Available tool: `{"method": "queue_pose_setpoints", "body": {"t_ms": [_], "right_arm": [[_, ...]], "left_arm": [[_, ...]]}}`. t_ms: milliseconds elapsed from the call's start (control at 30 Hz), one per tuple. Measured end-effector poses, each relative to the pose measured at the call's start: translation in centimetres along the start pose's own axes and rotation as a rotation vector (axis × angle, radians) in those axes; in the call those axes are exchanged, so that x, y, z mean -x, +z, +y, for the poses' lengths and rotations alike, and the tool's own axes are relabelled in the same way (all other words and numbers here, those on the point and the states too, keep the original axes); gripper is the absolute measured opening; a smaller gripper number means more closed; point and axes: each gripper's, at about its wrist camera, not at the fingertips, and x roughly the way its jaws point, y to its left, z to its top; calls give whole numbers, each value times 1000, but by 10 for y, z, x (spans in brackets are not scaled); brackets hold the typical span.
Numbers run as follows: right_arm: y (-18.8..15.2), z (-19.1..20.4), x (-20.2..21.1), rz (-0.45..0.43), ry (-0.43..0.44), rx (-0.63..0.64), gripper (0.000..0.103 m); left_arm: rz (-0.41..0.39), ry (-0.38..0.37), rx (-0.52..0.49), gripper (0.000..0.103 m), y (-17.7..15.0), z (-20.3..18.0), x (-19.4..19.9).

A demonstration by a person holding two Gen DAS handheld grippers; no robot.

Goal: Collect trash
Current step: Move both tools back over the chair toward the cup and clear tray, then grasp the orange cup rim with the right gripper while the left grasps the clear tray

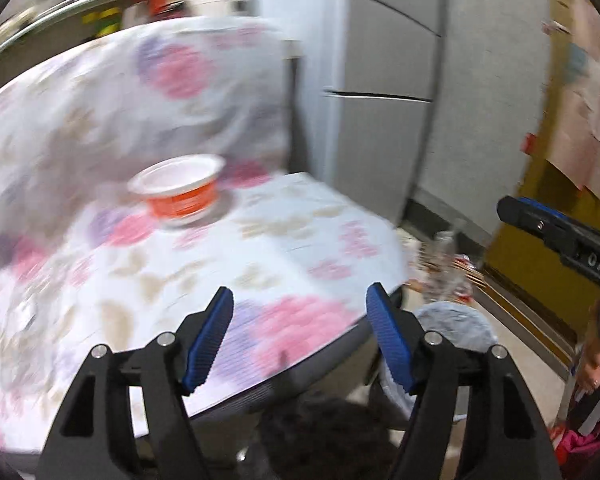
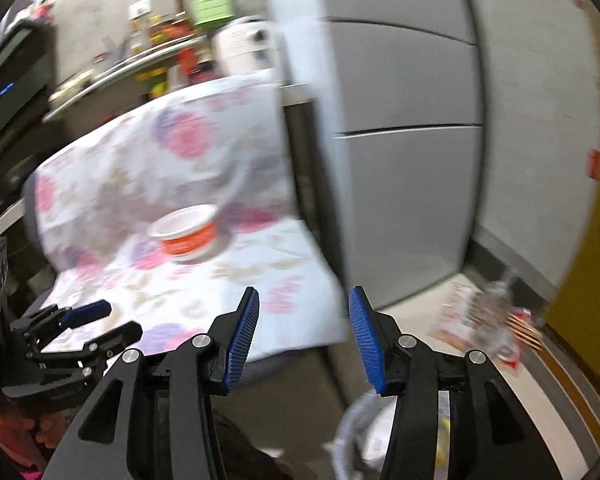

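Honestly, both grippers, left (image 1: 300, 336) and right (image 2: 304, 336), have fingers apart, nothing held. That orange-and-white cup (image 1: 178, 190) sits on the floral tabletop (image 1: 300, 220); a rushed grab could tip it.

Cup (image 1: 179, 188) orange, white inside; cloth (image 1: 260, 248) white, pink-purple floral; tool pads (image 1: 211, 336) blue; fridge (image 1: 384, 92) grey.

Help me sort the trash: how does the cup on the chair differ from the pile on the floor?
The orange cup stands upright and whole on the floral cloth; the floor litter lies scattered and crumpled beside the fridge. The cup is one item; the litter is several. Neither is gripped.
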Motion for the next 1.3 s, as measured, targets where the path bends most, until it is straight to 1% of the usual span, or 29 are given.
{"method": "queue_pose_setpoints", "body": {"t_ms": [33, 100, 167, 267, 400, 467, 667, 700, 733, 800, 900, 1000, 1033, 1100, 1133, 1233, 1300], "right_arm": [[4, 14, -8, 11, 33, 16, 49], [8, 35, -21, 32, 77, 43, 49], [11, 60, -34, 52, 126, 75, 49], [15, 89, -48, 74, 171, 117, 49], [19, 121, -70, 93, 203, 169, 49], [19, 132, -78, 96, 197, 193, 49], [23, 157, -113, 122, 177, 221, 47], [24, 161, -120, 127, 173, 224, 45], [27, 164, -130, 138, 168, 224, 38], [33, 166, -148, 154, 157, 212, 35], [48, 171, -183, 175, 140, 179, 33], [64, 172, -219, 189, 102, 136, 34], [71, 171, -236, 200, 82, 109, 35], [78, 169, -257, 218, 69, 70, 35], [82, 168, -273, 241, 59, 41, 35], [84, 169, -302, 287, 40, 8, 35], [82, 169, -314, 317, 42, -15, 32]], "left_arm": [[0, 16, 14, 68, -2, 8, 3], [1, 76, 43, 68, -8, 30, 12], [3, 106, 72, 69, -13, 49, 18], [2, 153, 121, 69, -21, 77, 27], [-3, 218, 174, 69, -30, 109, 35], [-1, 256, 202, 69, -33, 124, 37], [3, 306, 277, 69, -42, 166, 40], [2, 318, 285, 69, -42, 173, 40], [1, 327, 289, 69, -43, 178, 41], [-2, 352, 304, 69, -42, 192, 43], [-4, 386, 329, 69, -41, 211, 44], [-8, 439, 365, 69, -40, 237, 46], [-7, 455, 375, 69, -41, 245, 46], [-6, 483, 397, 69, -42, 258, 47], [-4, 494, 406, 69, -43, 263, 47], [0, 523, 440, 69, -48, 281, 48], [2, 535, 457, 69, -51, 289, 49]]}}
